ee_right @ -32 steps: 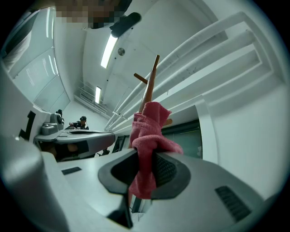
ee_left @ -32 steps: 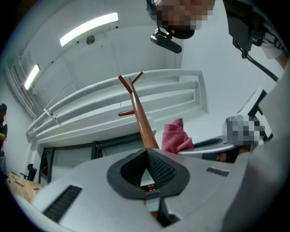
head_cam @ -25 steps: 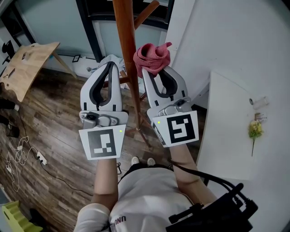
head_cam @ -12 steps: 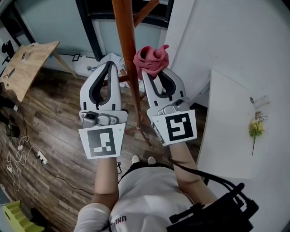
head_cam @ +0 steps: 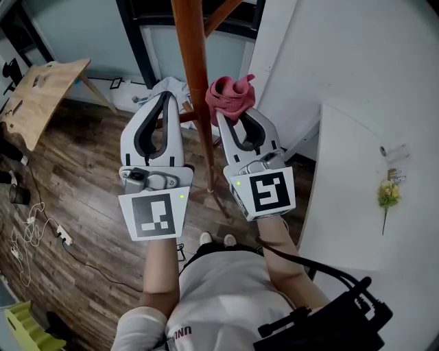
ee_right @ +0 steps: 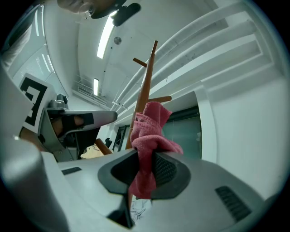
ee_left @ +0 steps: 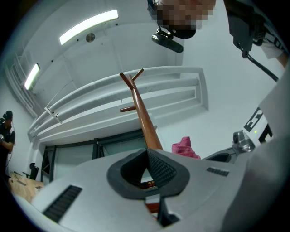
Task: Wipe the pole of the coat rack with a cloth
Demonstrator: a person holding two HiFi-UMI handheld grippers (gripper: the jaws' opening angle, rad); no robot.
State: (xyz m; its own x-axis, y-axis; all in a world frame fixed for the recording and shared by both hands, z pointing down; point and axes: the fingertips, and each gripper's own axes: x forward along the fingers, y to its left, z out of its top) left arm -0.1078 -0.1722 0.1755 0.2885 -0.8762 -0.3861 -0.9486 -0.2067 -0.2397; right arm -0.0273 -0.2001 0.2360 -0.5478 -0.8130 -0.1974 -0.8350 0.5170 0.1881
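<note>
The right gripper has its jaws pinched on a crumpled pink-red woven cloth. The right gripper view shows only a narrow fold of that cloth caught between the pads, with most of it bunched loosely above them. The bunch sits just beside the right flank of the tall reddish-brown wooden pole of the coat rack, seemingly touching it, though firm contact cannot be confirmed. The left gripper hangs on the pole's other side with its jaws pressed together on nothing and the pole rising behind it. The main risk is the thin grip: dragging along the wood could pull the fold out and drop the cloth. The loose bunch may also skim only one side of the pole and leave the far face unwiped. A sideways push could rock the free-standing rack, since the left gripper is not steadying it. An upward stroke might snag the cloth on the slanted wooden peg.
</note>
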